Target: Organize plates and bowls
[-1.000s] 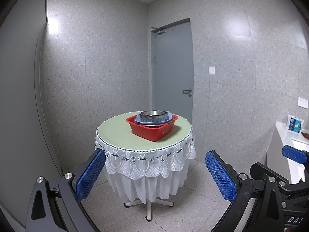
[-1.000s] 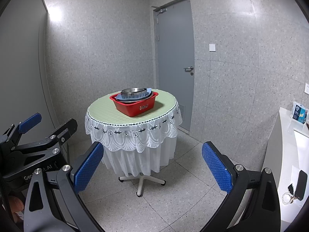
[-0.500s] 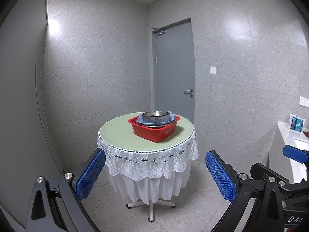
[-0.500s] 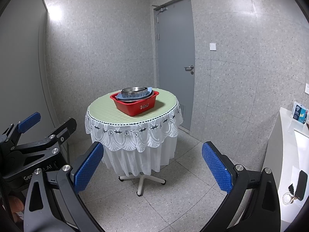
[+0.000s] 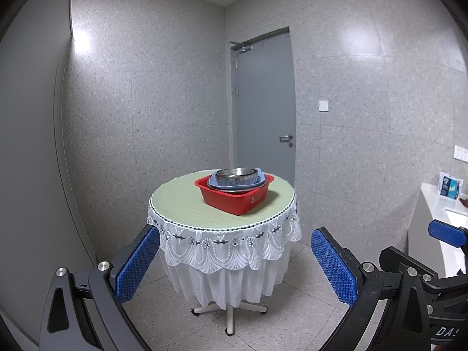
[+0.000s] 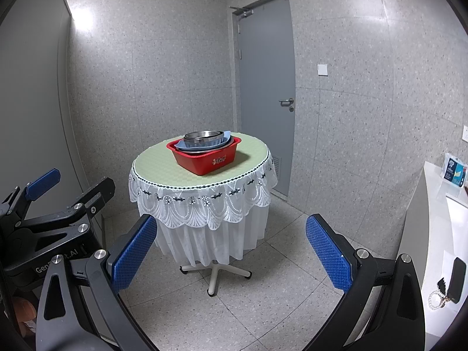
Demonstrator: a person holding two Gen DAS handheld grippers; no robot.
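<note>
Left gripper (image 5: 235, 259) and right gripper (image 6: 231, 250), fingers spread wide and holding nothing, fill the lower frame, well short of a round table (image 5: 181, 204) at centre. On it sits a red tub (image 5: 234, 199) stacked with bowls (image 5: 237, 175); a grey door (image 5: 263, 102) stands behind.

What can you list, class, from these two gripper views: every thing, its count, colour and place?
round table: one, green top, white lace cloth, room centre
basin: one, red, on table
dishes: stack, count unclear; blue and metal, inside basin
door: one, grey, shut, behind table
wall switch: one, white, right of door
counter: one, white, far right
tissue pack: one, blue-white, on counter
phone: one, black, on counter
left gripper: blue pads, open
right gripper: blue pads, open
</note>
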